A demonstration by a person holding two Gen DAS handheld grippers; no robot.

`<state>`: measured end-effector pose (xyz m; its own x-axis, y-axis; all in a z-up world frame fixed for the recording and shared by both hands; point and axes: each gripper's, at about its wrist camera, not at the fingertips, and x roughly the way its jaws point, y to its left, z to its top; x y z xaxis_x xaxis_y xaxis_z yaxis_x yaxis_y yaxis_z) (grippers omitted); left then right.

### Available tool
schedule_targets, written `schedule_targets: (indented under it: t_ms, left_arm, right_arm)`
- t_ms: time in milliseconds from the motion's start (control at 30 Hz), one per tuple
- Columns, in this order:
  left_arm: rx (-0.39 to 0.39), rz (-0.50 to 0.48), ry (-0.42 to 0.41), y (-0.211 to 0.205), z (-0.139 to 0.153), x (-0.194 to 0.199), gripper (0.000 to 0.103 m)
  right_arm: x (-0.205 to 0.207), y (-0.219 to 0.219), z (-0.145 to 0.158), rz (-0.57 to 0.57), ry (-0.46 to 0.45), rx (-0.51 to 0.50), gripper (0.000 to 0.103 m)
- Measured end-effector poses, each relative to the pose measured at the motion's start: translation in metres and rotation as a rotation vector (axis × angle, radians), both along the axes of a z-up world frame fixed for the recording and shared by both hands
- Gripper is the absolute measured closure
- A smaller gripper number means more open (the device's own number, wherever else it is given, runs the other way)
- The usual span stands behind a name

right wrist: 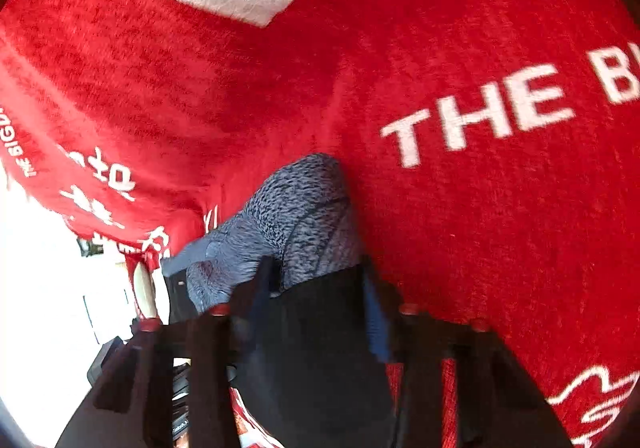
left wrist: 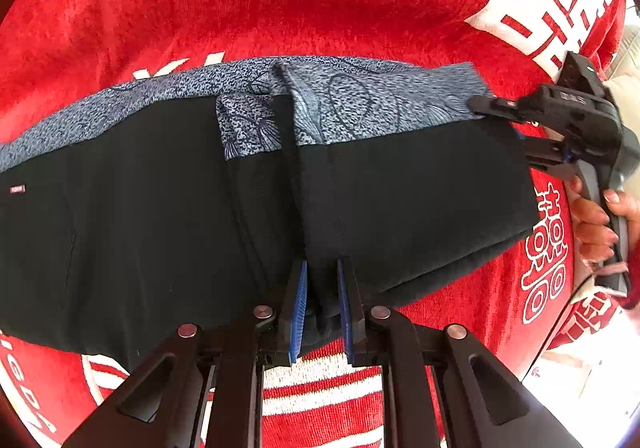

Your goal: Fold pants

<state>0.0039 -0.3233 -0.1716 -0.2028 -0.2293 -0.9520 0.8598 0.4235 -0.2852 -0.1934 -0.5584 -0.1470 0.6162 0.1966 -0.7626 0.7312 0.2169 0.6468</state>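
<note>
Black pants (left wrist: 160,188) with a blue speckled waistband (left wrist: 360,100) lie spread across a red blanket. My left gripper (left wrist: 322,268) points steeply down at their near edge and is shut on a pinch of black cloth at the centre seam. My right gripper (left wrist: 504,124) comes in from the right end, one finger on the speckled band and the other under the black edge. In the right wrist view the black cloth (right wrist: 320,328) fills the space between the right gripper's (right wrist: 316,276) blue pads, with the waistband (right wrist: 304,216) bunched just beyond them. That view is blurred.
The red plush blanket (left wrist: 320,0) with white lettering (right wrist: 480,116) covers the whole surface under the pants. A person's hand (left wrist: 592,216) holds the right gripper's handle at the right edge. A bright floor (right wrist: 48,288) shows past the blanket's edge.
</note>
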Motion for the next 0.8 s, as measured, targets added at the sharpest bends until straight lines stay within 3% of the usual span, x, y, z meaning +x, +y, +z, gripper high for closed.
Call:
schedule_targets:
  t_ms: [167, 233, 400, 600, 633, 667, 700, 800]
  left_arm:
    - [-0.021, -0.057, -0.043, -0.001, 0.0, -0.006, 0.086]
    - [-0.019, -0.061, -0.062, -0.002, 0.002, -0.008, 0.086]
    - [-0.014, -0.053, -0.094, -0.002, 0.015, -0.006, 0.085]
    - [-0.042, -0.029, -0.14, -0.005, 0.041, -0.002, 0.085]
    - [-0.045, -0.028, -0.144, -0.007, 0.043, -0.003, 0.071]
    - [-0.05, -0.023, -0.153, -0.01, 0.045, -0.003, 0.037]
    - [-0.062, -0.011, -0.169, -0.011, 0.048, -0.003, 0.026]
    - [-0.095, -0.001, -0.187, -0.018, 0.053, -0.006, 0.023]
  right_arm:
    - [-0.016, 0.011, -0.002, -0.054, 0.015, -0.032, 0.074]
    - [-0.014, 0.012, -0.006, -0.07, 0.03, -0.038, 0.07]
    - [-0.003, 0.033, 0.02, -0.057, 0.129, -0.145, 0.055]
    - [-0.026, 0.078, 0.051, -0.06, 0.211, -0.221, 0.054]
    - [-0.031, 0.084, 0.052, -0.07, 0.218, -0.217, 0.053]
    - [-0.037, 0.089, 0.053, -0.081, 0.227, -0.214, 0.054]
    - [-0.041, 0.093, 0.054, -0.089, 0.232, -0.214, 0.054]
    - [-0.049, 0.102, 0.054, -0.106, 0.239, -0.212, 0.054]
